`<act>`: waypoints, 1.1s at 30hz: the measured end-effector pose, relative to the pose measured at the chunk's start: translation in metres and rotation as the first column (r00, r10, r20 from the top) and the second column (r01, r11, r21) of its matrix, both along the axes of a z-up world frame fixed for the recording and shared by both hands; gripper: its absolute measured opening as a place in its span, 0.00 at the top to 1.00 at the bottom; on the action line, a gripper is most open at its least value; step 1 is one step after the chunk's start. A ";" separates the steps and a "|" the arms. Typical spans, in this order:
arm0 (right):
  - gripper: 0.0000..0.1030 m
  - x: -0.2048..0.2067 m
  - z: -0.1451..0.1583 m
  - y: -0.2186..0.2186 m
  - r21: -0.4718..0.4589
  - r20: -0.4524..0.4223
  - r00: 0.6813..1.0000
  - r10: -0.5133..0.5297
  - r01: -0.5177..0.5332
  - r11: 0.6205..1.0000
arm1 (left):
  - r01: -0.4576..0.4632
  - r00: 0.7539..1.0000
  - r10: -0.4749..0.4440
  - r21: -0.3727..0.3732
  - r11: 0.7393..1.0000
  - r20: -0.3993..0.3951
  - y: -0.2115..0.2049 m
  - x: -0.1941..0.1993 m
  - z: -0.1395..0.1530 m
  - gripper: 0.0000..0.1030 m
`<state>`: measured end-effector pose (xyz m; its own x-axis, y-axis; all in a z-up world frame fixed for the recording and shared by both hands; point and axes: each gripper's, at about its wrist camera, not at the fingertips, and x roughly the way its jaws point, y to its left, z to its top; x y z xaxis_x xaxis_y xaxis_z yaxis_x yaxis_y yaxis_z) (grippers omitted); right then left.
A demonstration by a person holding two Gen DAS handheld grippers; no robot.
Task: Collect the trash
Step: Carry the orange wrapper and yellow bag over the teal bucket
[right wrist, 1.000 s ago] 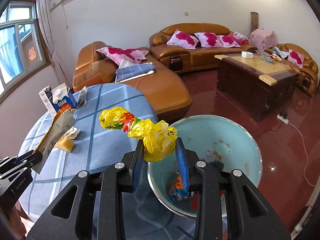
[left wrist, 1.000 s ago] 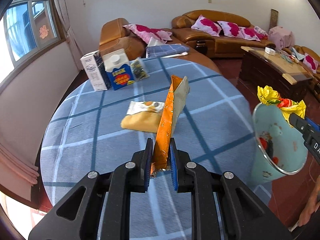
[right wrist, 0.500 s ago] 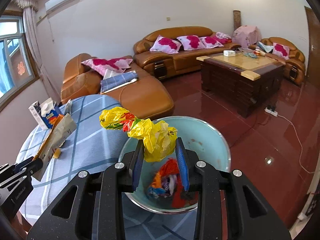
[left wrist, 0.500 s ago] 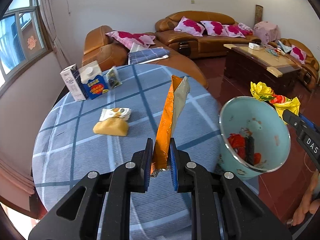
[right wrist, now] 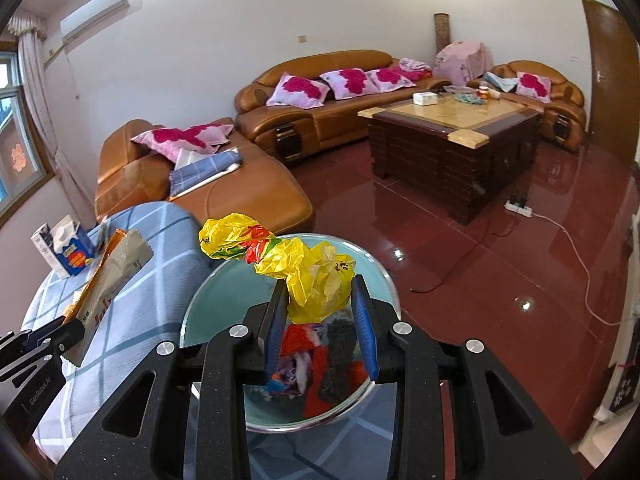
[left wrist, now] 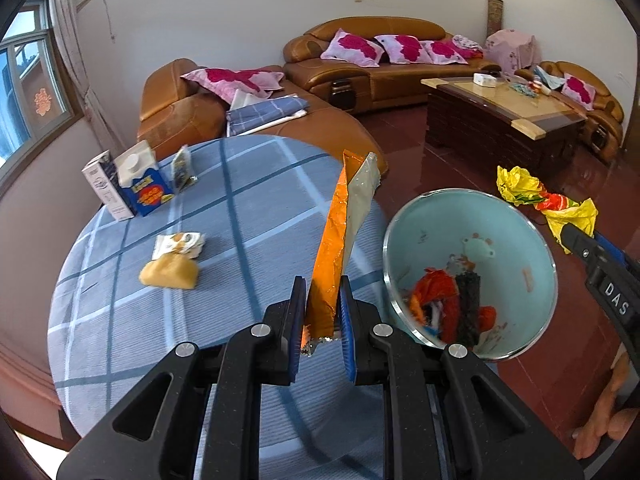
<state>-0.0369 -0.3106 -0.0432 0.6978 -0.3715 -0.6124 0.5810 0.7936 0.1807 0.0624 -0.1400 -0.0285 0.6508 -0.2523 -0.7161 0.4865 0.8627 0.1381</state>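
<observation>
My left gripper (left wrist: 322, 330) is shut on an orange foil snack packet (left wrist: 336, 248) that stands up above the round table's blue checked cloth (left wrist: 224, 216). Its tip lies just left of the pale blue waste bin (left wrist: 520, 232), which holds several red and dark wrappers. My right gripper (right wrist: 320, 320) is shut on a crumpled yellow plastic wrapper (right wrist: 316, 276) directly over that bin (right wrist: 208, 304). The right wrist view shows the left gripper (right wrist: 76, 330) with the packet (right wrist: 116, 276) at the left edge. In the left wrist view the yellow wrapper (left wrist: 536, 200) hangs past the bin's far rim.
On the table lie a yellow lump (left wrist: 170, 274), a white wrapper (left wrist: 178, 242), two cartons (left wrist: 128, 188) and a small packet (left wrist: 182, 168). Brown sofas (right wrist: 320, 112) and a dark coffee table (right wrist: 452, 140) stand beyond on red tiles. A cable (right wrist: 568, 240) runs across the floor.
Both grippers have swung to the right, away from the table's middle and towards the bin. The bin now fills more of both views, and the yellow wrapper sits over its opening.
</observation>
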 end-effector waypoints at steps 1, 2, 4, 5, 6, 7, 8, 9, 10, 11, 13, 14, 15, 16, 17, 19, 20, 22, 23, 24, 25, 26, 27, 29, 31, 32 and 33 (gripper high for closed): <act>0.68 -0.001 -0.001 -0.002 -0.001 -0.001 1.000 -0.004 0.004 1.000 | 0.003 1.000 -0.003 -0.001 1.000 -0.003 -0.004 0.000 -0.001 0.84; 0.68 -0.001 -0.002 -0.004 0.002 -0.004 1.000 -0.009 0.009 1.000 | 0.007 1.000 -0.007 -0.001 1.000 -0.005 -0.009 0.000 -0.001 0.84; 0.68 -0.002 -0.005 -0.007 0.008 -0.006 1.000 -0.017 0.017 1.000 | 0.015 1.000 -0.015 0.000 1.000 -0.009 -0.016 0.001 -0.003 0.84; 0.68 -0.003 -0.006 -0.010 0.009 -0.008 1.000 -0.024 0.024 1.000 | 0.020 1.000 -0.020 0.000 1.000 -0.010 -0.021 0.001 -0.003 0.84; 0.68 -0.003 -0.008 -0.013 0.012 -0.009 0.999 -0.032 0.033 0.999 | 0.024 1.000 -0.024 0.002 1.000 -0.010 -0.025 0.000 -0.004 0.84; 0.68 -0.003 -0.009 -0.015 0.016 -0.011 0.999 -0.041 0.041 0.999 | 0.030 0.999 -0.030 0.004 1.000 -0.012 -0.030 0.000 -0.005 0.84; 0.68 -0.002 -0.009 -0.018 0.020 -0.011 0.999 -0.048 0.048 0.999 | 0.038 0.999 -0.038 0.009 0.999 -0.012 -0.035 -0.001 -0.007 0.84; 0.68 -0.003 -0.010 -0.021 0.024 -0.012 0.998 -0.059 0.059 0.998 | 0.044 0.999 -0.044 0.012 0.999 -0.013 -0.039 0.000 -0.009 0.84; 0.68 -0.003 -0.012 -0.024 0.027 -0.014 0.997 -0.070 0.070 0.997 | 0.048 0.999 -0.048 0.015 0.999 -0.014 -0.043 0.000 -0.010 0.84; 0.68 -0.004 -0.013 -0.025 0.029 -0.017 0.997 -0.076 0.076 0.997 | 0.053 0.999 -0.052 0.017 0.998 -0.016 -0.046 0.000 -0.011 0.84; 0.68 -0.004 -0.016 -0.028 0.031 -0.026 0.996 -0.085 0.086 0.996 | 0.064 0.998 -0.064 0.022 0.998 -0.025 -0.055 0.001 -0.015 0.84; 0.68 -0.004 -0.018 -0.029 0.028 -0.032 0.995 -0.090 0.091 0.995 | 0.069 0.997 -0.068 0.023 0.997 -0.027 -0.059 0.001 -0.016 0.84; 0.68 -0.003 -0.020 -0.029 0.023 -0.038 0.995 -0.092 0.093 0.995 | 0.075 0.997 -0.075 0.025 0.997 -0.027 -0.063 0.000 -0.018 0.84; 0.68 -0.002 -0.022 -0.028 0.016 -0.045 0.995 -0.092 0.093 0.996 | 0.081 0.996 -0.080 0.029 0.996 -0.027 -0.067 0.000 -0.020 0.84; 0.68 -0.001 -0.023 -0.028 0.012 -0.050 0.994 -0.092 0.093 0.996 | 0.083 0.996 -0.082 0.033 0.996 -0.028 -0.069 0.000 -0.021 0.84; 0.68 0.000 -0.027 -0.030 0.010 -0.061 0.994 -0.096 0.096 0.995 | 0.084 0.996 -0.083 0.041 0.996 -0.040 -0.076 0.002 -0.027 0.84; 0.68 0.001 -0.029 -0.031 0.011 -0.068 0.993 -0.099 0.100 0.995 | 0.085 0.995 -0.083 0.041 0.996 -0.046 -0.077 0.003 -0.028 0.84; 0.68 0.004 -0.033 -0.034 0.012 -0.082 0.991 -0.107 0.108 0.994 | 0.087 0.995 -0.084 0.044 0.995 -0.061 -0.083 0.005 -0.033 0.84; 0.68 0.005 -0.036 -0.036 0.015 -0.089 0.990 -0.112 0.114 0.993 | 0.088 0.994 -0.085 0.047 0.995 -0.063 -0.085 0.006 -0.035 0.84; 0.68 0.007 -0.039 -0.038 0.020 -0.096 0.989 -0.115 0.118 0.993 | 0.090 0.994 -0.086 0.051 0.995 -0.066 -0.088 0.006 -0.038 0.84; 0.68 0.009 -0.041 -0.039 0.025 -0.102 0.988 -0.116 0.119 0.993 | 0.091 0.994 -0.087 0.056 0.994 -0.071 -0.090 0.007 -0.041 0.84; 0.68 0.011 -0.043 -0.040 0.031 -0.109 0.987 -0.115 0.119 0.992 | 0.092 0.993 -0.087 0.058 0.994 -0.076 -0.091 0.008 -0.043 0.84; 0.68 0.012 -0.046 -0.040 0.034 -0.113 0.987 -0.114 0.119 0.992 | 0.091 0.993 -0.086 0.063 0.994 -0.086 -0.094 0.009 -0.047 0.84; 0.68 0.013 -0.050 -0.042 0.041 -0.124 0.986 -0.109 0.115 0.992 | 0.092 0.991 -0.085 0.068 0.993 -0.100 -0.097 0.010 -0.052 0.84; 0.68 0.012 -0.053 -0.044 0.045 -0.134 0.985 -0.110 0.117 0.992 | 0.096 0.990 -0.088 0.073 0.993 -0.108 -0.100 0.010 -0.056 0.84; 0.68 0.012 -0.055 -0.045 0.050 -0.137 0.984 -0.112 0.120 0.991 | 0.098 0.990 -0.090 0.076 0.992 -0.109 -0.102 0.010 -0.057 0.84; 0.67 0.011 -0.056 -0.047 0.056 -0.139 0.984 -0.113 0.122 0.991 | 0.100 0.990 -0.091 0.080 0.992 -0.108 -0.104 0.009 -0.059 0.84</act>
